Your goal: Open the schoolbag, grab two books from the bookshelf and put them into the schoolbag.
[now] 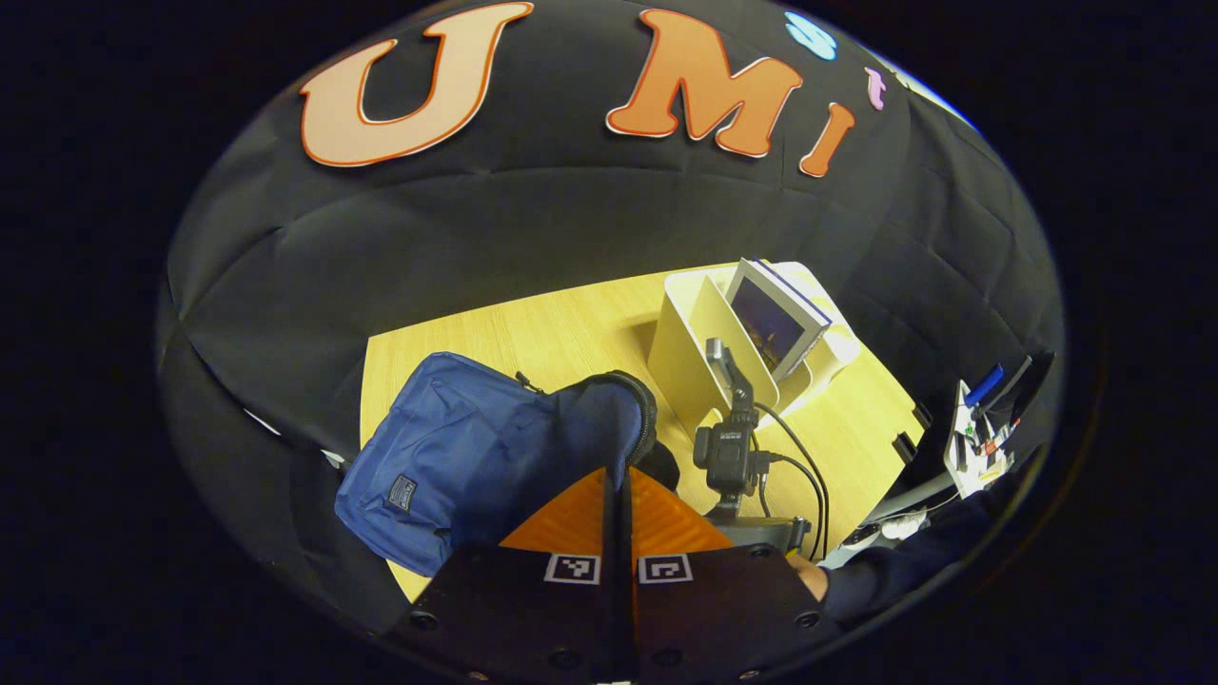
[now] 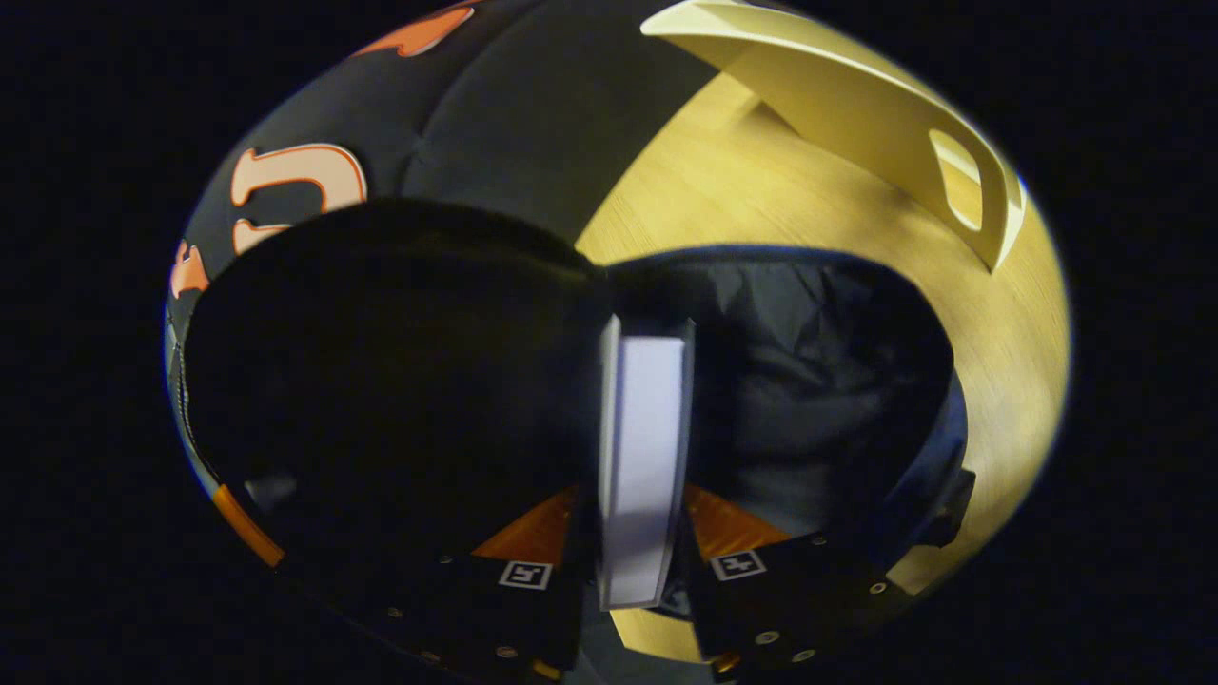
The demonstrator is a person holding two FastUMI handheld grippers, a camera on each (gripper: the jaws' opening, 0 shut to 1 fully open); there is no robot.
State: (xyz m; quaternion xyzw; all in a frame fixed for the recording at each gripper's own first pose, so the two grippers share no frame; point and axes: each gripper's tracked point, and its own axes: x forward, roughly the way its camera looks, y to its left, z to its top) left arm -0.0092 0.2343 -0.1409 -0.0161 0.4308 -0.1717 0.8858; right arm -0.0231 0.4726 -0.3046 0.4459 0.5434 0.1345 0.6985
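The blue schoolbag lies on the wooden table. My left gripper is shut on the bag's raised flap, holding the mouth open. My right gripper is shut on a book, seen edge-on with its pale pages showing. The book points into the bag's dark interior. In the left gripper view the right gripper stands just right of the bag, in front of the cream bookshelf. One book leans in the shelf.
The bookshelf's side wall with a cut-out handle rises at the upper right of the right gripper view. A sleeve and hand reach in from the lower right. Cluttered gear with pens stands past the table's right edge.
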